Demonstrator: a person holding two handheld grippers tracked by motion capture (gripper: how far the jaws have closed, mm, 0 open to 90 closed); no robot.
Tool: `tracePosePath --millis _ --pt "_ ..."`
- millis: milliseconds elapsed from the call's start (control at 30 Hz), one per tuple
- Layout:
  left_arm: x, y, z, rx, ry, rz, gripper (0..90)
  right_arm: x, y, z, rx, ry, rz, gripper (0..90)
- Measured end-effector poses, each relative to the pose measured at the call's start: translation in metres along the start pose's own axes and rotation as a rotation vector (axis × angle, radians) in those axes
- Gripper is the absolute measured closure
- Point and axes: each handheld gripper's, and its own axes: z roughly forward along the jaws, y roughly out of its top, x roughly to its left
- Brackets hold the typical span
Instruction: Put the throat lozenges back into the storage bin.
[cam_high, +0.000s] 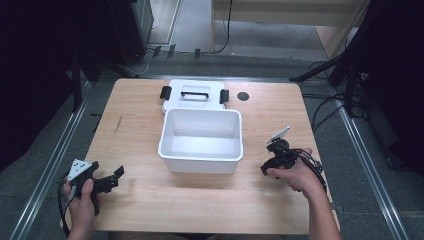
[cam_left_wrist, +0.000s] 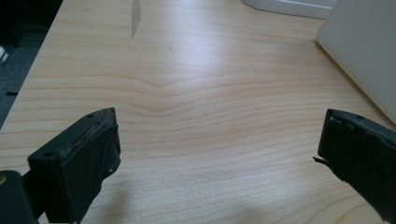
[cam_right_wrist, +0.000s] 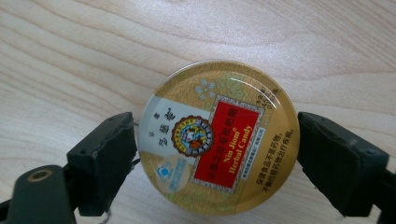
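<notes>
In the high view the round tin (cam_right_wrist: 218, 138) cannot be made out, as it is hidden under the right gripper (cam_high: 276, 156) and the right hand (cam_high: 294, 173) that holds it. In the right gripper view the tin is seen face up on the wooden counter (cam_high: 150, 195), gold with a red label reading "Nin Jiom Herbal Candy"; its lower edge is cut off close to the bottom of the frame. The tin is framed between the two black jaws, one at each side of its rim. The jaws lie against or just beside the rim, but whether the tin is actually clamped cannot be told.

The right gripper is pointed steeply down at the counter, to the right of the white bin (cam_high: 201, 140), with the right forearm reaching in from the bottom edge. A white lid (cam_high: 195, 94) with a black handle and two black latches is seen behind the bin, partly covered by the bin's far wall.

The left gripper (cam_high: 114, 177) is held low near the counter's front left corner by the left hand (cam_high: 82, 200), and is aimed toward the bin. In the left gripper view its jaws are spread wide apart with only bare wood between them; nothing is held. A corner of the bin is cut off at the right edge there.
</notes>
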Motion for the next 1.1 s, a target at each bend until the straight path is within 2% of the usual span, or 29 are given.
tracePosePath --millis 67,467,767,1100 --pt "0.0 0.0 0.0 0.0 0.0 0.0 0.0 0.0 0.0 0.002 0.007 -0.004 0.004 20.0" --pt "0.0 0.0 0.0 0.001 0.0 0.0 0.0 -0.002 -0.002 -0.001 -0.011 0.016 -0.017 20.5" --pt "0.0 0.0 0.0 0.003 -0.002 0.002 0.0 -0.001 0.0 -0.017 -0.029 0.031 -0.049 20.6" --pt "0.0 0.0 0.001 0.003 -0.004 -0.002 0.0 -0.002 0.01 -0.044 -0.055 0.036 -0.072 20.6"
